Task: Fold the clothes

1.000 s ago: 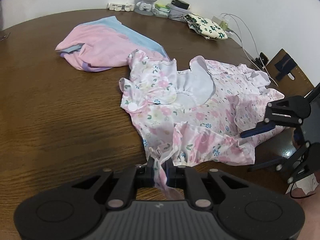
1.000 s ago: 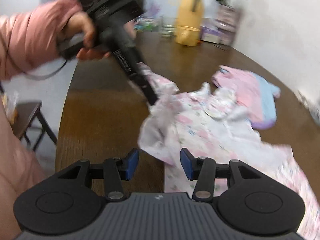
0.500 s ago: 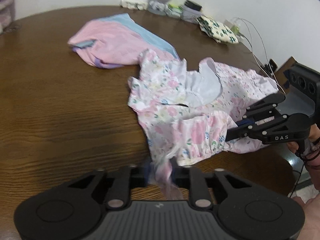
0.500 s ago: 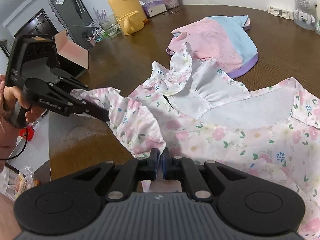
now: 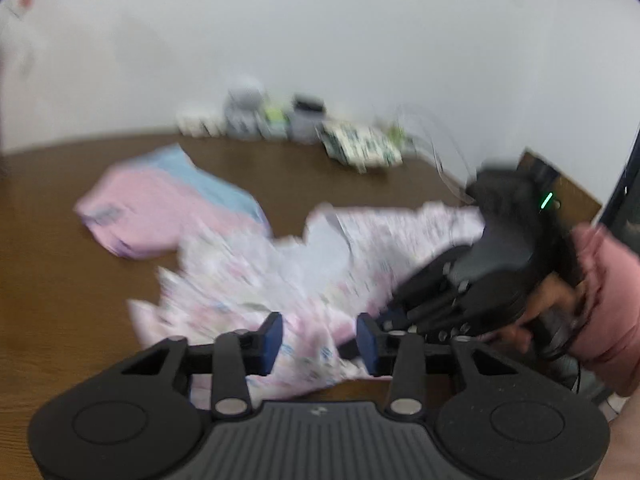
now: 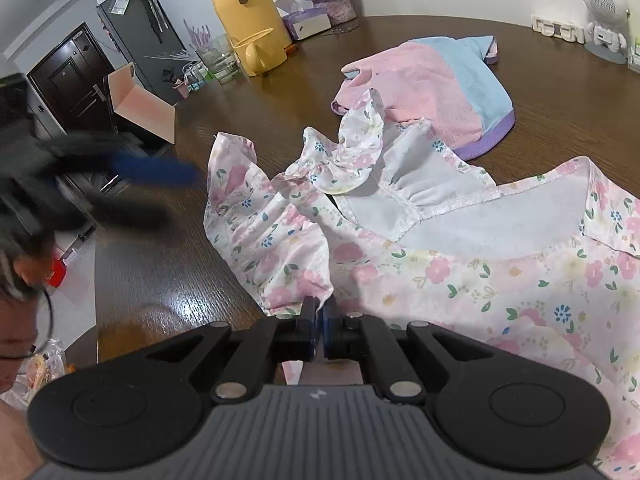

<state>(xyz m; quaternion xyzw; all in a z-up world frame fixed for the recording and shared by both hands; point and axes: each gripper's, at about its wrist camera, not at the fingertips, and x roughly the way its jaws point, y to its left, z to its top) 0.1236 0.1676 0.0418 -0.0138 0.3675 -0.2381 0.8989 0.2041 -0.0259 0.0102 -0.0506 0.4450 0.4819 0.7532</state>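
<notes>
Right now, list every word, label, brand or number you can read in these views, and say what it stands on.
No text reads clearly.
White block sign near the toy robot: letter-like shapes, unreadable.
Papers on the dark fridge: too small.
Left wrist view: motion-blurred, nothing legible.

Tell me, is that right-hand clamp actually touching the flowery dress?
Touching. The right wrist view shows the right gripper shut, with the floral dress edge pinched between its blue pads.
</notes>
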